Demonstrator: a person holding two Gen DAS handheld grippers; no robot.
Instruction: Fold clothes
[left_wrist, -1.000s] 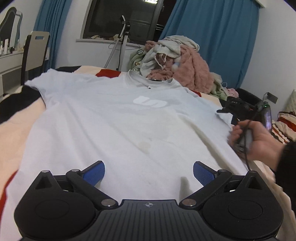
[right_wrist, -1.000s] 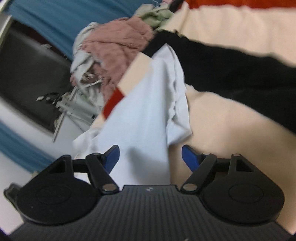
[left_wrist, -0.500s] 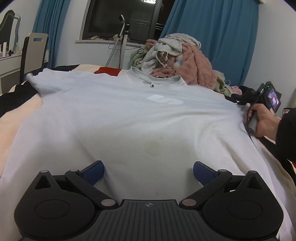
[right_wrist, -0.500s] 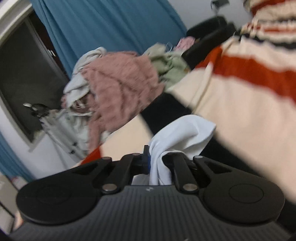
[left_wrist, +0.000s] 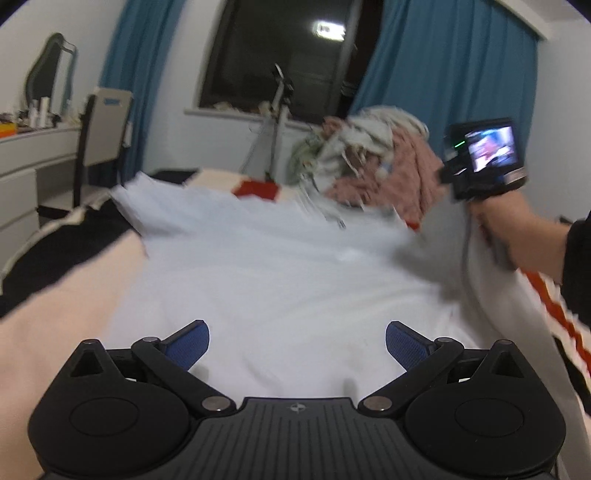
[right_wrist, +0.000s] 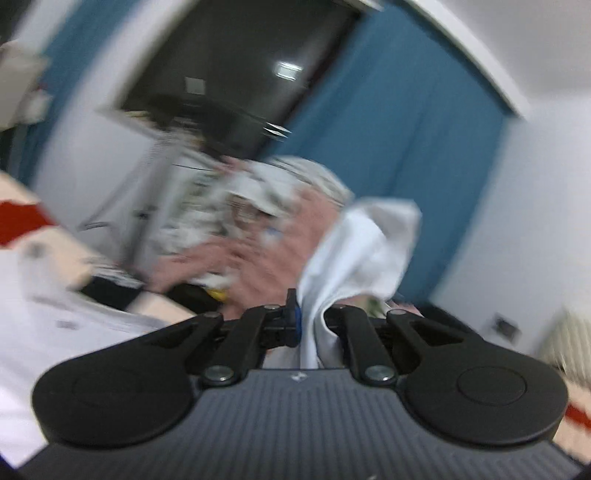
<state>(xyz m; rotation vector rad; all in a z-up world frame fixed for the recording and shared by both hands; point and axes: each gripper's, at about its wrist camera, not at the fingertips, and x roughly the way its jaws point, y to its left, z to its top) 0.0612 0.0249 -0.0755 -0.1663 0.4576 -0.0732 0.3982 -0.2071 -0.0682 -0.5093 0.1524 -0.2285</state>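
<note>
Two grippers: right gripper (right_wrist: 312, 323) clamps lifted T-shirt (left_wrist: 288, 280) sleeve; left gripper (left_wrist: 297, 341) spread above hem.

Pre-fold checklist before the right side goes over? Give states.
1. Right tongs shut on the sleeve: ok, cloth is pinched between the fingers.
2. Sleeve lifted off the bed: ok, the right hand holds it raised at the shirt's right edge.
3. Left tongs free: ok, open over the shirt hem, gripping nothing.
4. Shirt body flat on the bed: cannot tell, frame is motion-blurred.
5. Landing area on the shirt free of other items: ok, nothing seen lying on it.
6. Clothes pile clear of the fold path: cannot tell, it sits close behind the collar.
</note>
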